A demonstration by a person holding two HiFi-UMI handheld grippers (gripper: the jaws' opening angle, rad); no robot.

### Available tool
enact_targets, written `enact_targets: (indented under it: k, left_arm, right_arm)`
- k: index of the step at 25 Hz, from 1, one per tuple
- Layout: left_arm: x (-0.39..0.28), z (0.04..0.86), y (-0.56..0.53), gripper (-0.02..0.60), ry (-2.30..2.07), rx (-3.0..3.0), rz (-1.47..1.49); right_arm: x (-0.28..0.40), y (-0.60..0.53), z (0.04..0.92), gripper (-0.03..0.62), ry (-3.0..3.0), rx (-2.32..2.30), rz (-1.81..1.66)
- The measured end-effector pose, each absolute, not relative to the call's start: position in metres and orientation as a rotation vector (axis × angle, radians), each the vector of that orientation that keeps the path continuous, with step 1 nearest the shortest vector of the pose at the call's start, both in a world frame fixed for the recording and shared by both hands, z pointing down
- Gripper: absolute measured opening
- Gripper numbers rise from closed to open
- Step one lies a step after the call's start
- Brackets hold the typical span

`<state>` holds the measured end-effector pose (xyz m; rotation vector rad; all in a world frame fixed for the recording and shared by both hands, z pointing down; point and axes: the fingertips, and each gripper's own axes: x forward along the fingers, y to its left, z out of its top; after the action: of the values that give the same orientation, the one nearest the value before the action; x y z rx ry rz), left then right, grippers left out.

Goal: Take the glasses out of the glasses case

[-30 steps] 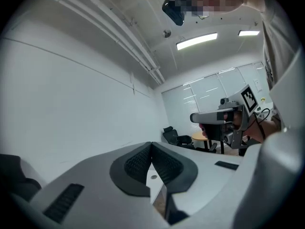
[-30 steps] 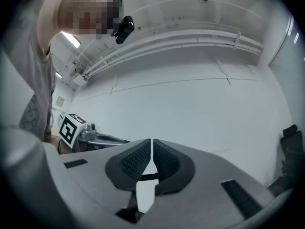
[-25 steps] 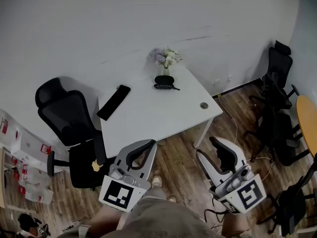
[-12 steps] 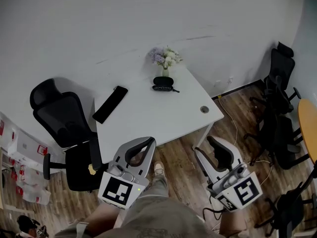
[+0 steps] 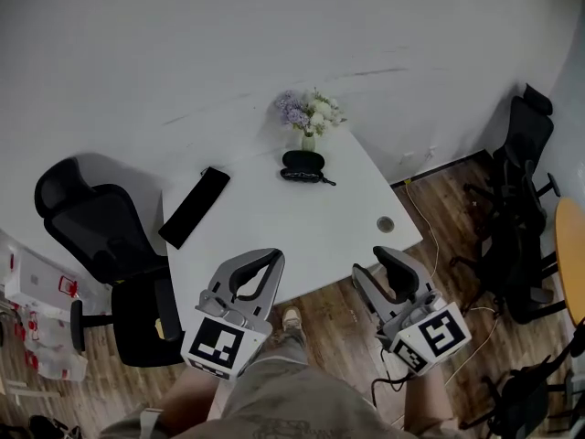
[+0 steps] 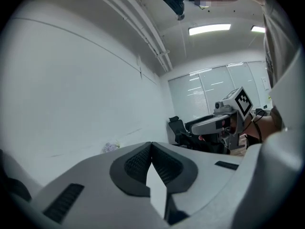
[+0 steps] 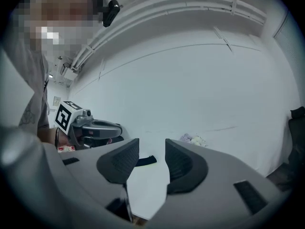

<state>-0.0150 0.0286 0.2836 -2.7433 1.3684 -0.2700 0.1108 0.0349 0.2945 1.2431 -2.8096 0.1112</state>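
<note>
A dark oval glasses case (image 5: 303,160) lies on the white table (image 5: 274,227) in front of a vase of flowers (image 5: 309,115). What looks like the glasses (image 5: 309,177) rests against its near side. My left gripper (image 5: 271,257) hovers at the table's near edge, far short of the case, with its jaws touching at the tips and nothing between them. My right gripper (image 5: 377,265) hangs over the near right corner, jaws a little apart and empty. The right gripper view shows the flowers (image 7: 193,139) and a dark object (image 7: 144,161) beyond the jaws.
A long flat black object (image 5: 192,206) lies at the table's left side, and a round grommet (image 5: 386,223) sits near its right corner. Black office chairs stand left (image 5: 87,236) and right (image 5: 526,144) of the table, over wooden floor (image 5: 457,227).
The table has drawn nearer in the head view, and both grippers have come forward to its near edge. Neither gripper's jaws have changed.
</note>
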Motion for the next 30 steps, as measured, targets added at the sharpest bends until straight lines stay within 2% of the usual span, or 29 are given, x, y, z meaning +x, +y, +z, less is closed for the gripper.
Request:
enact_targets:
  k: [14,30]
  left_arm:
    - [-0.067,0.348,-0.160,0.015,1.432,-2.795,-0.478]
    - [-0.079,0.424,-0.242,0.017,1.617,-2.800,-0.669]
  right_arm:
    - [0.073,-0.176,0.403,0.181,-2.545,1.147,0.277]
    - [0.034,-0.308,0.497,0.181,-2.384,0.884,0.181]
